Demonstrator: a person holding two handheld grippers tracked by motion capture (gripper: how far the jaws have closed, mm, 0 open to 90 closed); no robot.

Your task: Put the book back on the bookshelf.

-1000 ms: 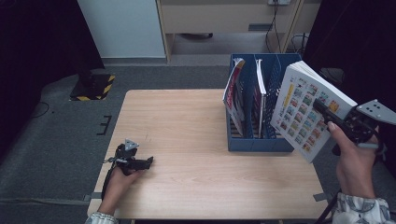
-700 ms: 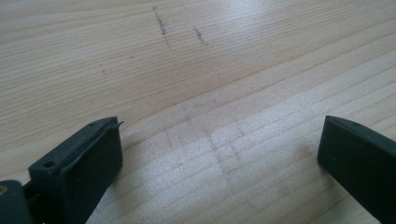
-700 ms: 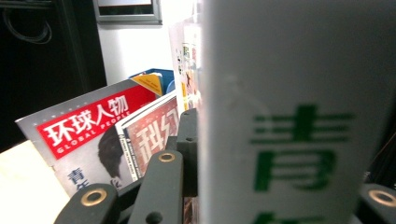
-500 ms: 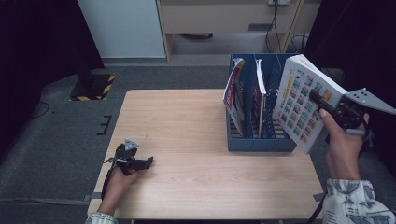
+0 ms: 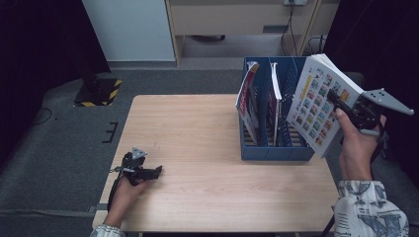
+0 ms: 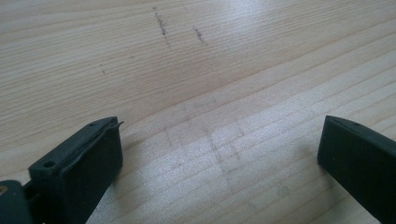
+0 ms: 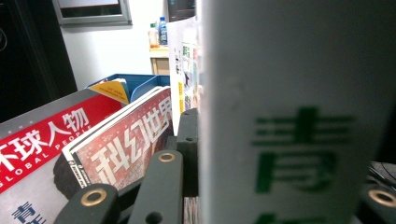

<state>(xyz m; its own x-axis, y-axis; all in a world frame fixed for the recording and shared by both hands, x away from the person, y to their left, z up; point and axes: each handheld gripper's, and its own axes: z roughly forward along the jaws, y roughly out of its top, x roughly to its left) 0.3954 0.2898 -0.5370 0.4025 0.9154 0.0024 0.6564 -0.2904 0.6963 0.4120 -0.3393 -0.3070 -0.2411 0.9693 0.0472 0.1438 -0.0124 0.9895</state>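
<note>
**Wood, plastic, paper and metal: the surfaces on view**

The pale wooden desk [image 5: 207, 148] has a smooth, satiny finish with fine straight grain; in the left gripper view it carries a few dark scuff marks and a faint sheen. The black fingers [image 6: 79, 172] of the left gripper [image 5: 143, 172] look like matt moulded plastic. The blue slotted file rack [image 5: 276, 150] is smooth plastic. The thick white paper book with colourful picture squares on its cover [image 5: 318, 106] has a slightly glossy cover. The red-and-white paper magazines [image 7: 93, 140] have glossy printed covers. The right gripper [image 5: 341, 106] bears a grey three-cornered plate [image 5: 388, 100] of matt metal look. The person's patterned sleeve [image 5: 370, 207] is soft cloth.
</note>
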